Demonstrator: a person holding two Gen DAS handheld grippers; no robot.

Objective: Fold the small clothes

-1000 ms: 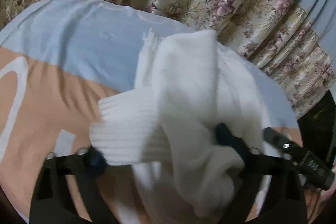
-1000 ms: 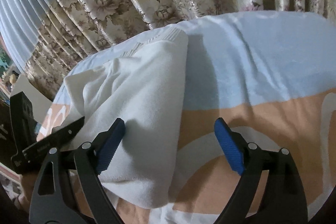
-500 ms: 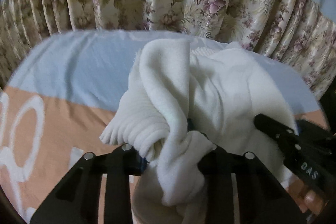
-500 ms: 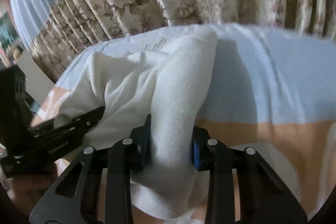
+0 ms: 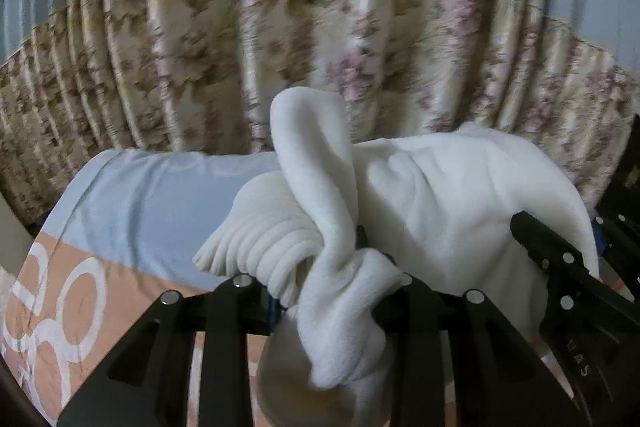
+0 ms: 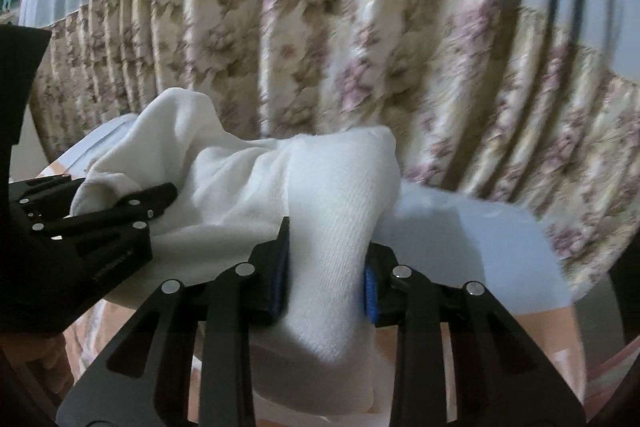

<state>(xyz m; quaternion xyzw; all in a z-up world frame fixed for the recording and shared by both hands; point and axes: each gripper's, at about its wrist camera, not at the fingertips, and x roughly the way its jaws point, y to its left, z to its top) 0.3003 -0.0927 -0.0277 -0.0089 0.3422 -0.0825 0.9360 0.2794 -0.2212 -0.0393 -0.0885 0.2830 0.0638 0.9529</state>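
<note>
A white knit garment [image 5: 440, 195] hangs bunched between my two grippers, lifted above the bed. My left gripper [image 5: 324, 291] is shut on a twisted fold with a ribbed cuff [image 5: 272, 247] sticking out to the left. In the right wrist view the same garment [image 6: 240, 179] stretches leftward, and my right gripper [image 6: 326, 275] is shut on a thick fold, blue pads pressed into both sides. Each view catches the other gripper's black fingers [image 5: 540, 243] [image 6: 136, 203] at the cloth's far end. The garment's lower part drops out of sight below the jaws.
Below lies a bed cover [image 5: 140, 203], light blue with a peach band and white rings. A pleated floral curtain [image 5: 320, 47] with a blue upper part hangs right behind the bed. A hand's fingers [image 6: 44, 359] show at the lower left.
Both grippers went from open to shut on the white garment, then rose with it. The cloth came up off the bed, and the views tilted up toward the curtain.
</note>
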